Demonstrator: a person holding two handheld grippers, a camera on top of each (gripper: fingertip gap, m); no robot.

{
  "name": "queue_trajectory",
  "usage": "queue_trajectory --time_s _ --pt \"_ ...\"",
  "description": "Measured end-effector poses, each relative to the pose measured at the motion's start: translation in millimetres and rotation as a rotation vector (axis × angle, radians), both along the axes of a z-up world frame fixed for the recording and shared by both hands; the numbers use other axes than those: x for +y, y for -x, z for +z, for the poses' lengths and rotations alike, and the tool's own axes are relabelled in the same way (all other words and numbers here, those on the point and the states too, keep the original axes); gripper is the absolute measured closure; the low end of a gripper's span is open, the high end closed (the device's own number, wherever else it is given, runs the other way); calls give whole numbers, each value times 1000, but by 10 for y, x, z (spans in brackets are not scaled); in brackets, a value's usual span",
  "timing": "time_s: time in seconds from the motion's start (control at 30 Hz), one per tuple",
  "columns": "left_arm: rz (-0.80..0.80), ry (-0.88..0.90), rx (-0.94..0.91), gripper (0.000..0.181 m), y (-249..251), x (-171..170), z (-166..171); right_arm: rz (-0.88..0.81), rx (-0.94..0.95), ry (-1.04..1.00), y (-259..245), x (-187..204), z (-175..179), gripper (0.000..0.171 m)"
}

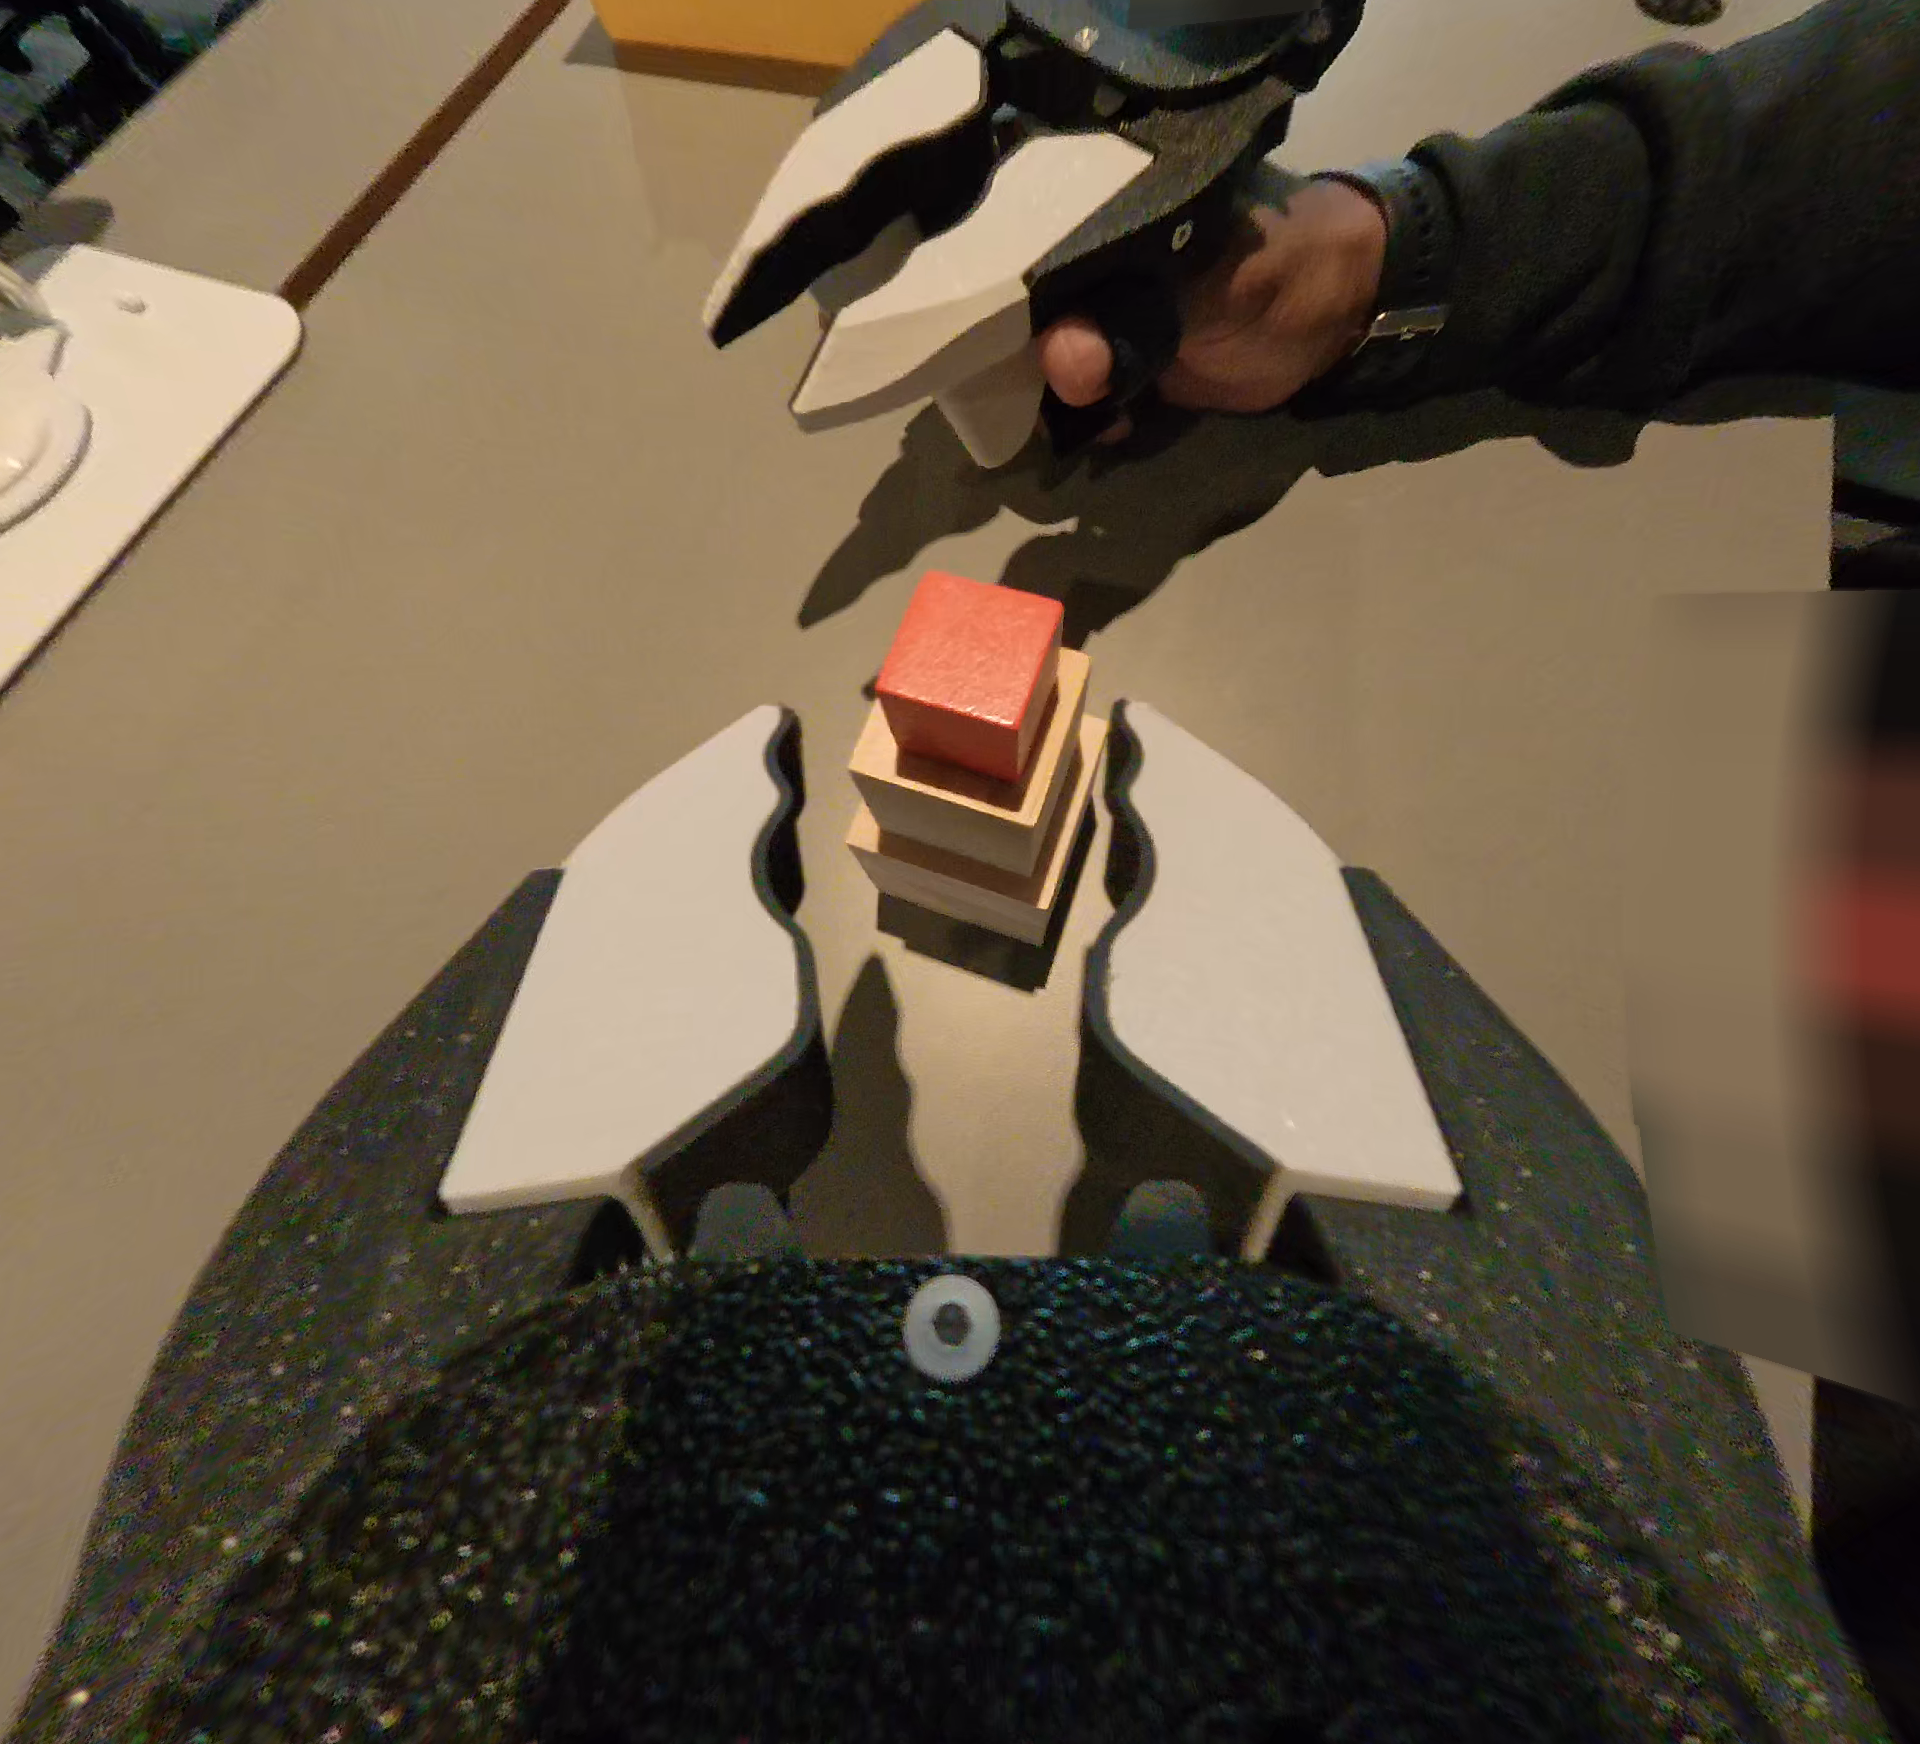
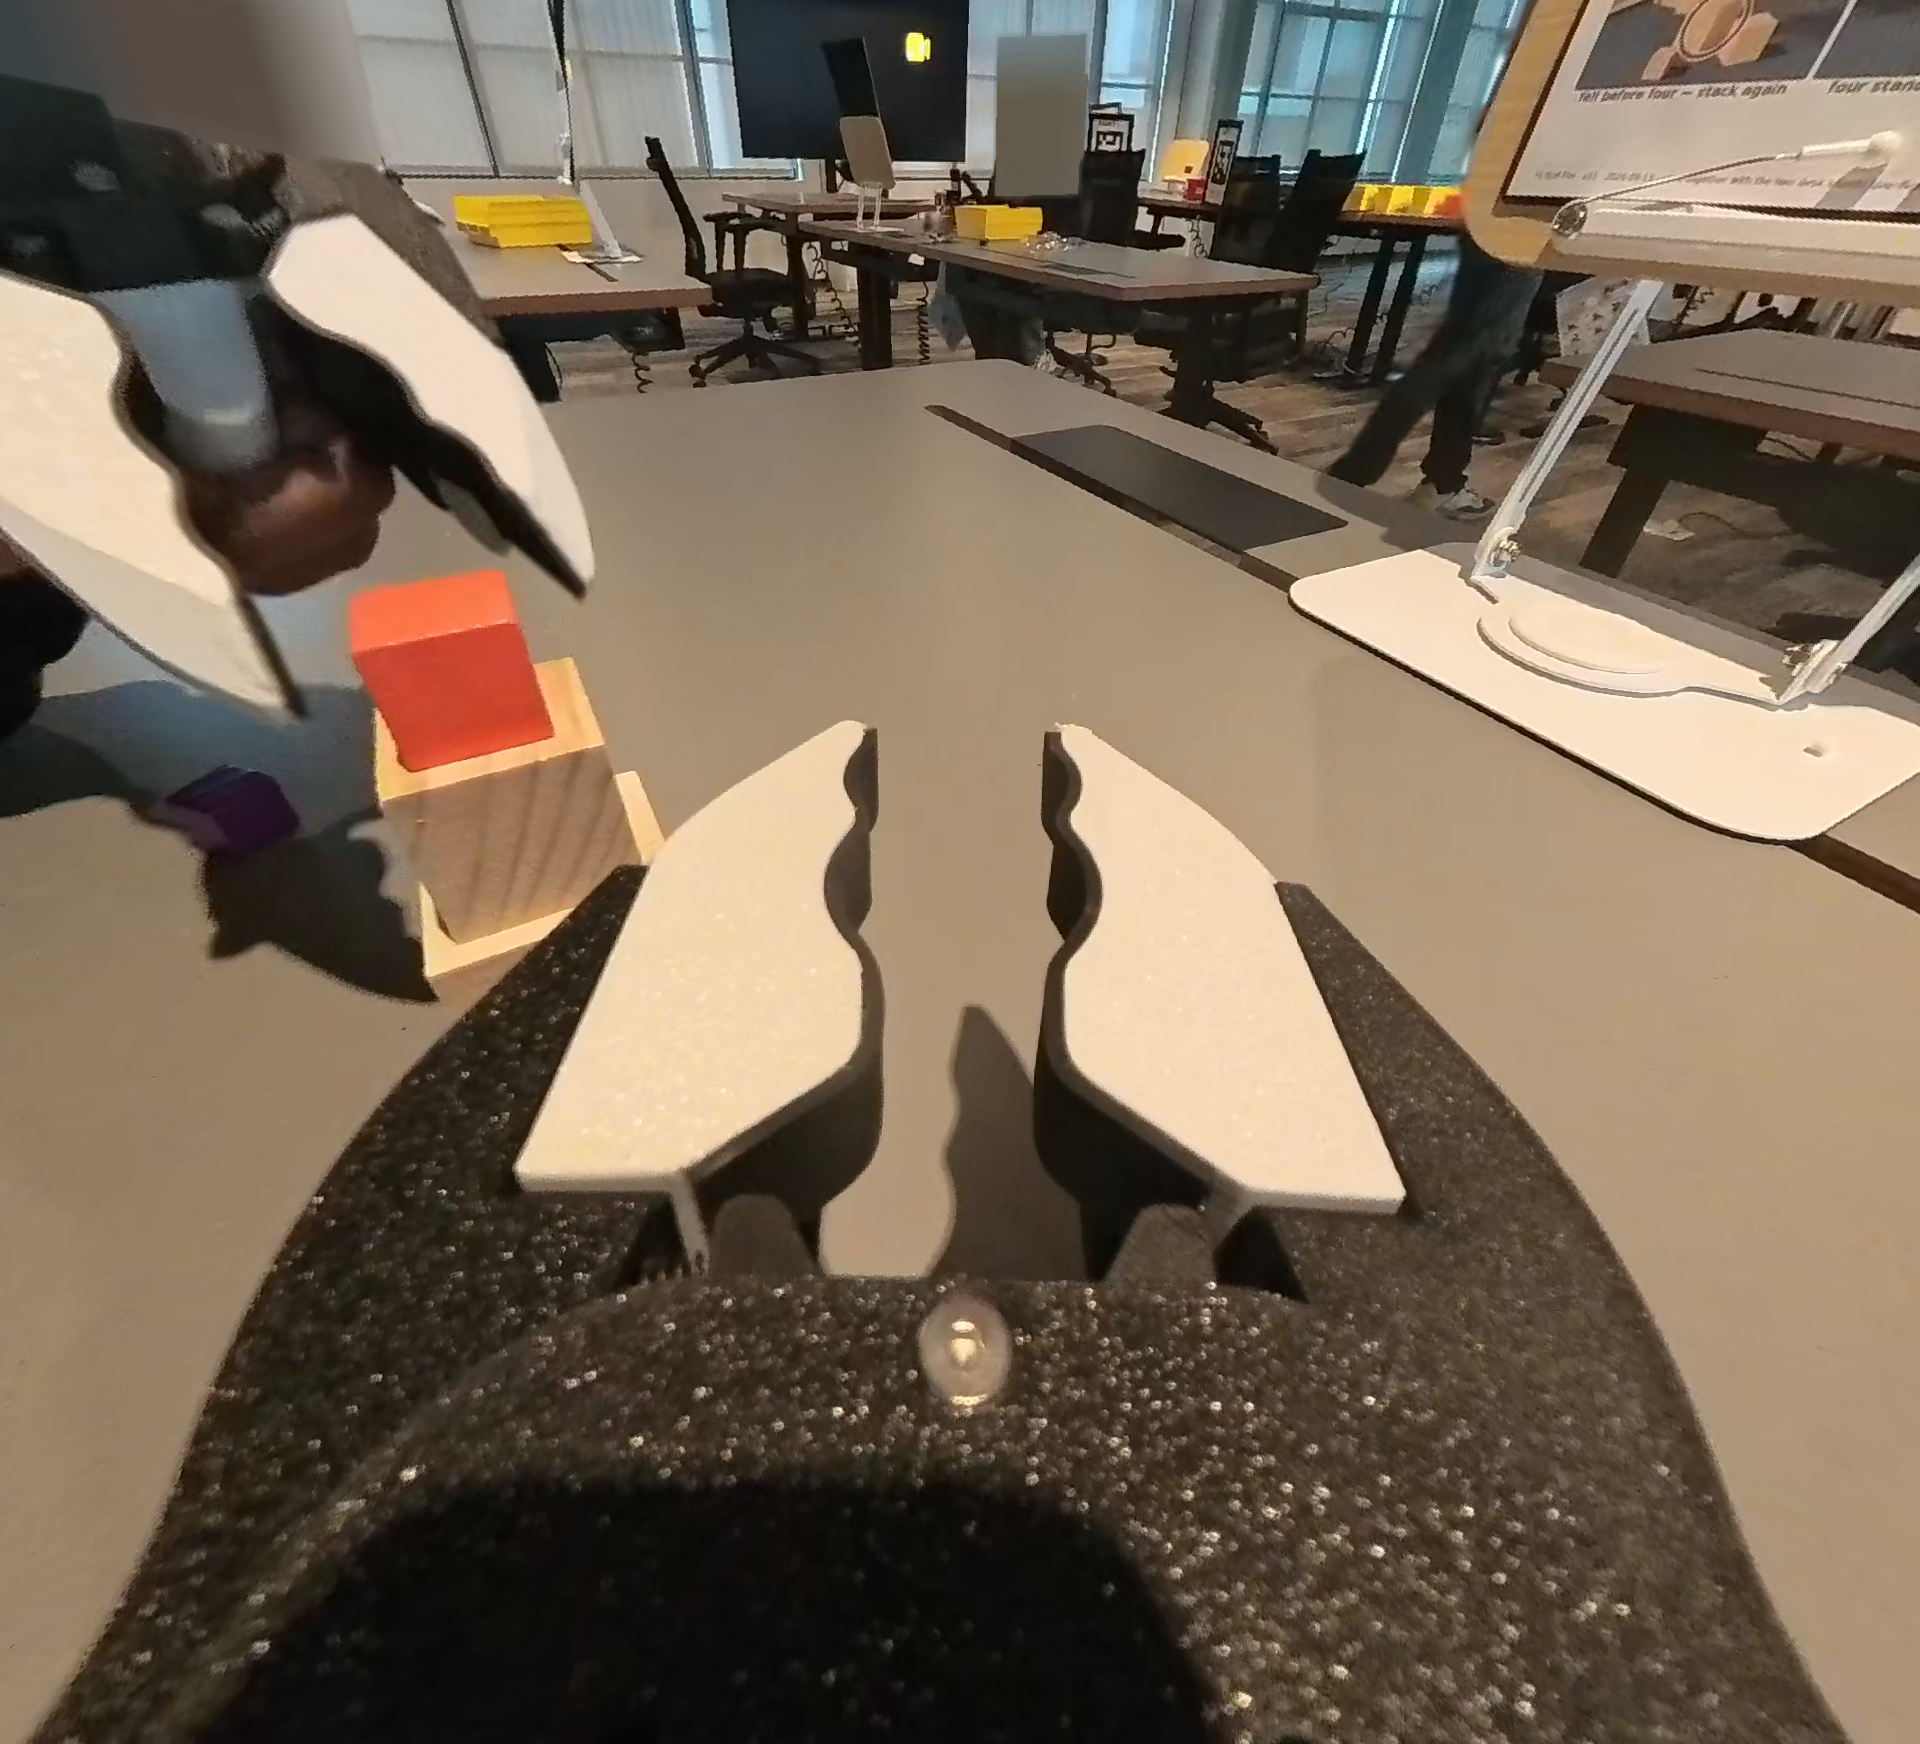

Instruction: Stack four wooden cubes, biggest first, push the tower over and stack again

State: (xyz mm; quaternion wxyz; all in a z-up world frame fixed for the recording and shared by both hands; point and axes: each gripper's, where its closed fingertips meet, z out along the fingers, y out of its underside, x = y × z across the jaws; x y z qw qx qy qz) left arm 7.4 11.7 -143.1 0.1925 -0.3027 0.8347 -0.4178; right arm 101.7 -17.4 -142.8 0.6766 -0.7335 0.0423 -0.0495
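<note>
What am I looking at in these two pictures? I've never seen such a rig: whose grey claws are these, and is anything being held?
No robot: a person holds a two-finger gripper in each hand, with a camera on each looking along its fingers. The left wrist view shows the left gripper, open above a tower on the grey table: two plain wooden cubes, larger below smaller, with a red cube on top. Beyond hangs the right gripper in a hand. The right wrist view shows that gripper, open and empty, with the tower at its left and a small purple cube on the table. Nothing is held.
</note>
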Motion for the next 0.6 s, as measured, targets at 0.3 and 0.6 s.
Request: queue_trajectory --time_s 0.3,0.6 --pt "75 337 -463 104 -136 804 924 34 -147 -147 344 -186 642 140" --pt "607 240 -540 109 -757 1881 377 266 -197 239 2150 762 -101 141"
